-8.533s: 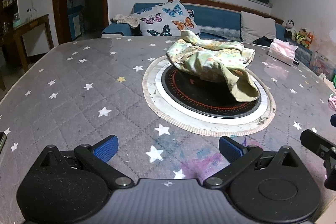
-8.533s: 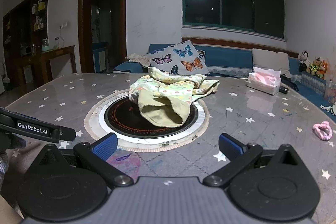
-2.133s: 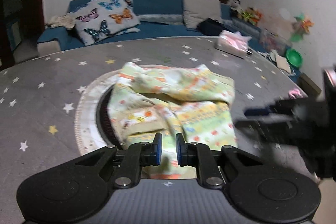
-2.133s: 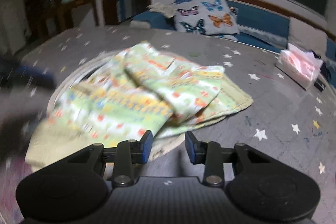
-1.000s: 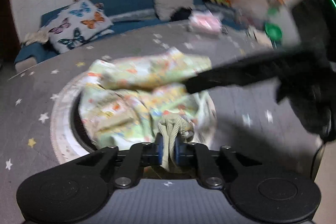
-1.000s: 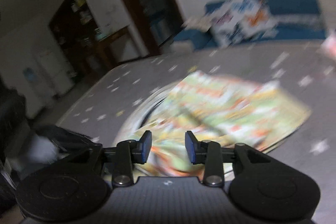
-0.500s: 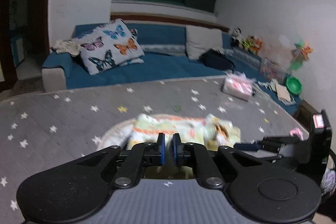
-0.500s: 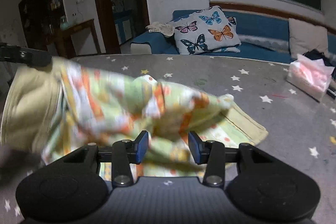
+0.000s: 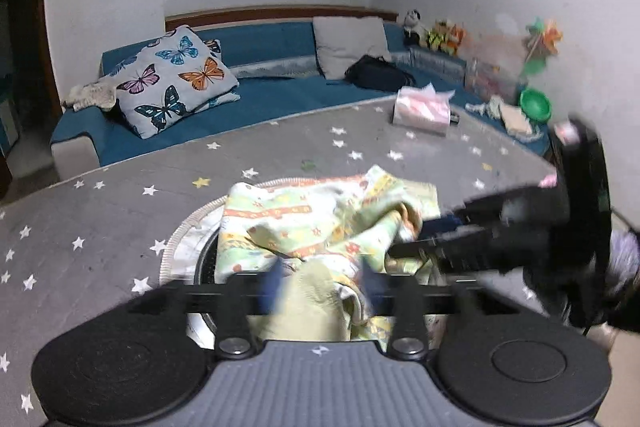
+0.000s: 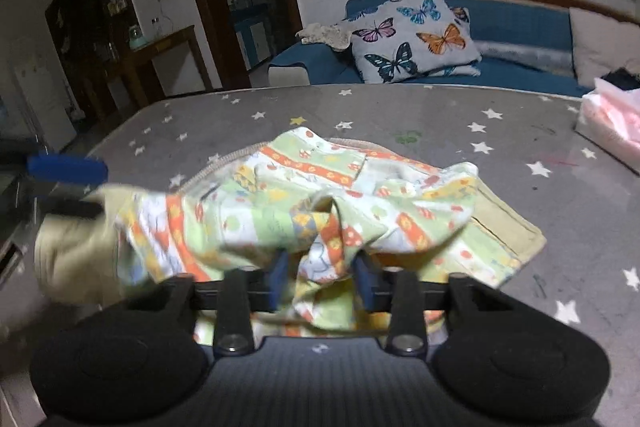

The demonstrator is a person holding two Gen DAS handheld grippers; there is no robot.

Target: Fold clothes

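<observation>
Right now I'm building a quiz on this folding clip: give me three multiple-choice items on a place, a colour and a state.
1. Where does the tissue box sit?
A. on the starred table
B. on the sofa
C. on the floor

2. What colour is the sofa behind the table?
A. red
B. blue
C. brown

3. What lies between the left gripper fingers?
A. nothing
B. a pillow
C. a fold of the patterned garment

Answers: 1 A, it stands near the table's far edge. 2 B, its cushions are blue. 3 C, olive cloth bunches between the blurred fingers; the right gripper likewise has cloth between its fingers.
</observation>
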